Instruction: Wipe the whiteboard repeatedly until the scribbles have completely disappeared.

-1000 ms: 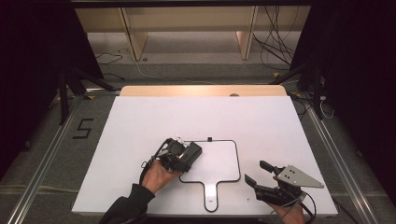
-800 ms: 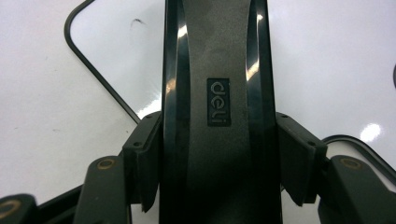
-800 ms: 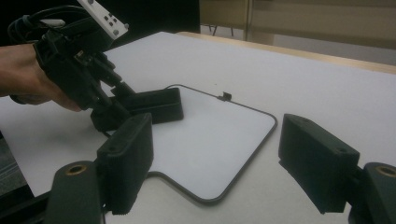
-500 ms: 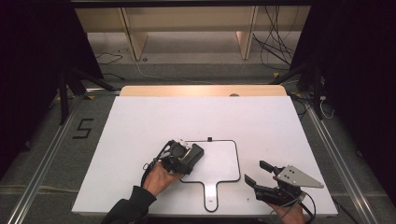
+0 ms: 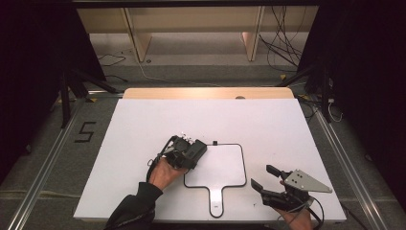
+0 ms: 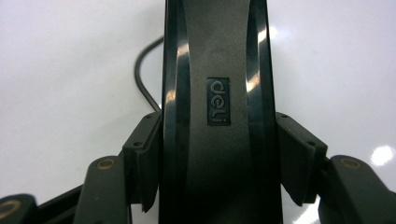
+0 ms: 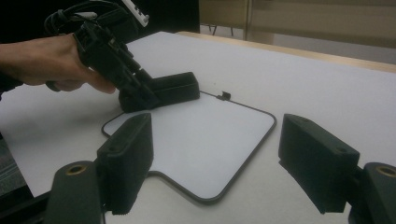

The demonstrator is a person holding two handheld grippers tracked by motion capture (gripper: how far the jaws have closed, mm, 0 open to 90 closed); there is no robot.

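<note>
left hand-held gripper pinches a black eraser (deli-branded) on the whiteboard's ten-o'clock corner – the board looks clean already, little left; right hand-held gripper waits spread at four o'clock on the counter.

The eraser has a glossy black plastic back, the board a smooth glossy white face with a dark rim, the table a matt white top with a wood edge.
</note>
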